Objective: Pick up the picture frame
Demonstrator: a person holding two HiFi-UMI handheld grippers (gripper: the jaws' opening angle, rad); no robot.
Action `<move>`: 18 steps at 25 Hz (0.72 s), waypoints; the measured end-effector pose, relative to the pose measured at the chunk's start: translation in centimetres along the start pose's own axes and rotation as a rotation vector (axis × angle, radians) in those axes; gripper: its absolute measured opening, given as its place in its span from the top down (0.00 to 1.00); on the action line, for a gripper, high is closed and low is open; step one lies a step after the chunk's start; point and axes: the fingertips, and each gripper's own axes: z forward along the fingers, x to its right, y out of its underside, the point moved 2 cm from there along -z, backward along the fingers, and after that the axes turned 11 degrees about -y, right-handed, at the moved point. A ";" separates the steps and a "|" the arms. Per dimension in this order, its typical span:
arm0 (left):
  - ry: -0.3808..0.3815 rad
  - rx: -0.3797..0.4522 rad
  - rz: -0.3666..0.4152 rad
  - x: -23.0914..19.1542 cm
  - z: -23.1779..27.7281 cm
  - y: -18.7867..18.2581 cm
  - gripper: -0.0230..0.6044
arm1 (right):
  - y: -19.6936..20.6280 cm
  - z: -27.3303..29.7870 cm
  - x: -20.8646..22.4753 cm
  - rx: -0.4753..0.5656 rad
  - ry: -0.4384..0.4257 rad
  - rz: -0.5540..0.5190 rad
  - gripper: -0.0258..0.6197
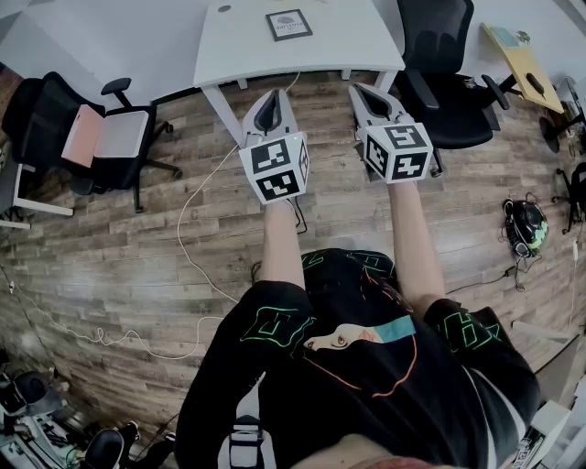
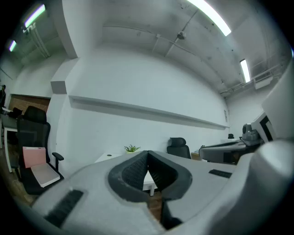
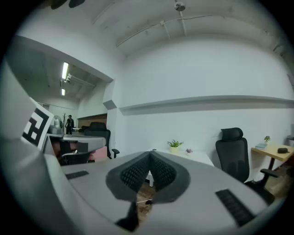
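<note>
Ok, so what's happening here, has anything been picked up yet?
Nothing yet. A person stands on the wooden floor facing a white table, holding the left gripper and right gripper out in front. Both have their jaws together with nothing between them. The dark-edged rectangular picture frame sits on the table ahead of the grippers, untouched. Neither gripper has reached it.
</note>
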 end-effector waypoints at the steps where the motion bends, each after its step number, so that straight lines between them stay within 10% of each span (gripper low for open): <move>1: 0.004 -0.001 -0.005 0.1 -0.1 0.0 0.96 | 0.0 0.0 0.1 0.005 0.002 0.007 0.95; 18: -0.001 0.034 -0.031 -1.1 0.6 -0.7 0.96 | -1.2 0.3 0.7 0.018 0.035 0.010 0.95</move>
